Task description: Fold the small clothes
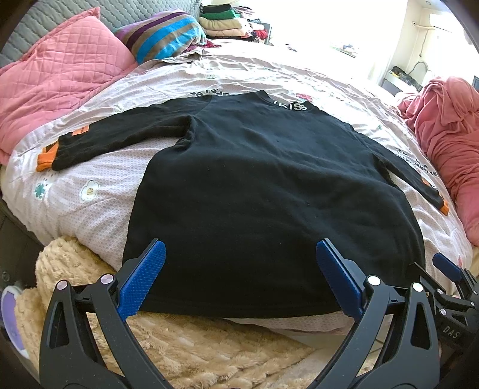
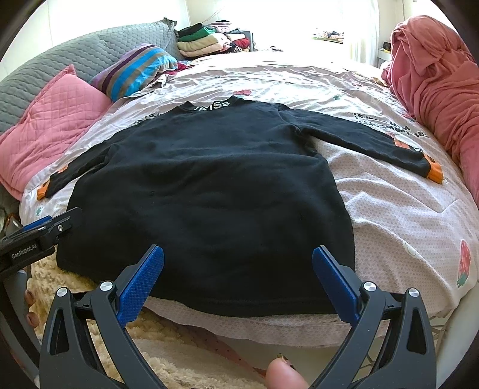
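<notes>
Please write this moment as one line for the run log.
stage: before first fold | black long-sleeved shirt with orange cuffs: flat on floral bed cover, sleeves spread | left hand-held gripper: open | right hand-held gripper: open

The black sweater [image 1: 269, 194] hides the duvet print beneath it, and the near end of its hem is covered by the left gripper's fingers [image 1: 143, 281]. White collar lettering [image 1: 290, 105] is partly folded out of sight. The window area [image 1: 329, 27] is blown out to white. The stacked clothes [image 2: 206, 39] are too small to sort. A purple object [image 1: 12, 317] and a fingertip [image 2: 284, 374] are cut by the edges.
</notes>
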A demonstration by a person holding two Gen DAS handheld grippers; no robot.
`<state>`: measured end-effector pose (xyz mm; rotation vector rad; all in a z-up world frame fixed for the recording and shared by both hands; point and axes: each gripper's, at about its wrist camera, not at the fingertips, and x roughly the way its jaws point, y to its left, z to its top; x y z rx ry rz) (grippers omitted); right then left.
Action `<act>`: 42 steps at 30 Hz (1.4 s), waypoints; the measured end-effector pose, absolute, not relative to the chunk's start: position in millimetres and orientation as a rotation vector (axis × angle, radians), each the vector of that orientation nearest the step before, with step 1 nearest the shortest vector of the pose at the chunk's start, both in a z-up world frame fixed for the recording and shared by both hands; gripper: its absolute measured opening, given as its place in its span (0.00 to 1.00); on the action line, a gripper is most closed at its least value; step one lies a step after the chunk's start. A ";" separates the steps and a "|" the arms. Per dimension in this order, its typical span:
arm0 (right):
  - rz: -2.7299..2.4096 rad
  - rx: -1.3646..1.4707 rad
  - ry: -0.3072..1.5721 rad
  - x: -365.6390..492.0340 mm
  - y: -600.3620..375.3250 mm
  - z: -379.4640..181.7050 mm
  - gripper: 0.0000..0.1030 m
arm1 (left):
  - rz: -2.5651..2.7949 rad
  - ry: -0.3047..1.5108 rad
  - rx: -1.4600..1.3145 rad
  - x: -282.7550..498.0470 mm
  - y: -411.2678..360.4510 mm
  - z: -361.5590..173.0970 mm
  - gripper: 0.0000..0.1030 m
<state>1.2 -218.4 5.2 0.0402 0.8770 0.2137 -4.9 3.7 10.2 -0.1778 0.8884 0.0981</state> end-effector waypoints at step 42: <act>0.238 -0.023 0.826 56.3 -198.7 23.4 0.96 | 0.144 0.871 -0.176 50.2 21.6 28.3 0.92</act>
